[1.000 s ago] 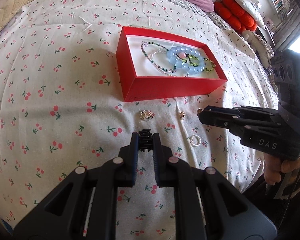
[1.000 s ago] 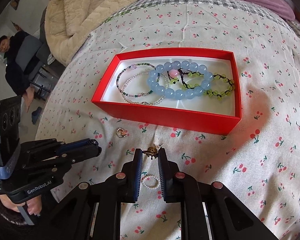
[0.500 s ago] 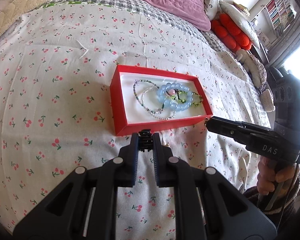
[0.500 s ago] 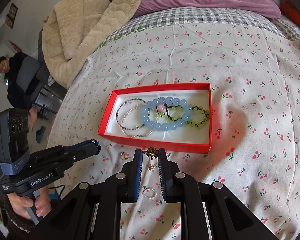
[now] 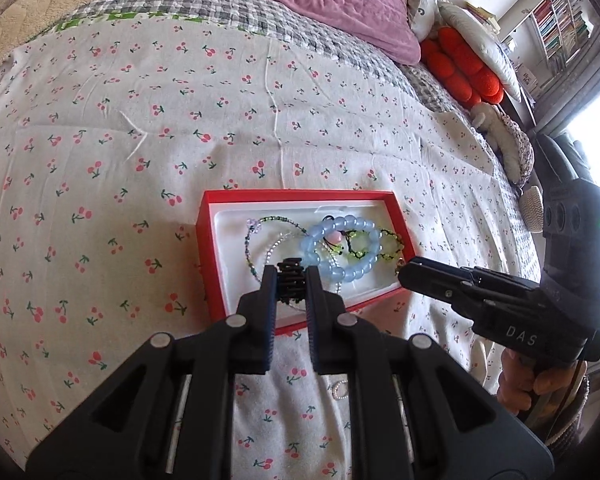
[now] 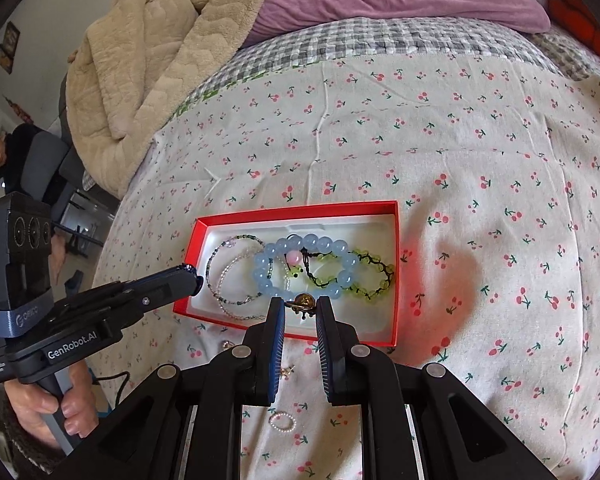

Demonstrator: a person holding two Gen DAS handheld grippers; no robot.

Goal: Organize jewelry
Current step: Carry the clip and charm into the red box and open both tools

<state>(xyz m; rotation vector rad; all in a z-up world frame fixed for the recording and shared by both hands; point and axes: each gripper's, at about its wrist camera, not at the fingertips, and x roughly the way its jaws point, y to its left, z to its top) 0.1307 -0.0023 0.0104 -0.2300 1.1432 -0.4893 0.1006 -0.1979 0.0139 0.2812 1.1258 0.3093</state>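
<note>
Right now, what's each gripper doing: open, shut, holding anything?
Left gripper: shut on a black hair claw clip.
Right gripper: shut on a small gold earring, above the red box.

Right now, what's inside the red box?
Inside the red box: a blue bead bracelet, a green bead bracelet and thin beaded strands. The right gripper, holding a gold earring, covers part of the front tray.

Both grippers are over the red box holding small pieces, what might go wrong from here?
The gold charm sits at the very tips of the right gripper, so it may slip early. It hangs above the blue bead bracelet and could snag there. The left gripper holds a black clip near the red box front wall, so it might land outside.
</note>
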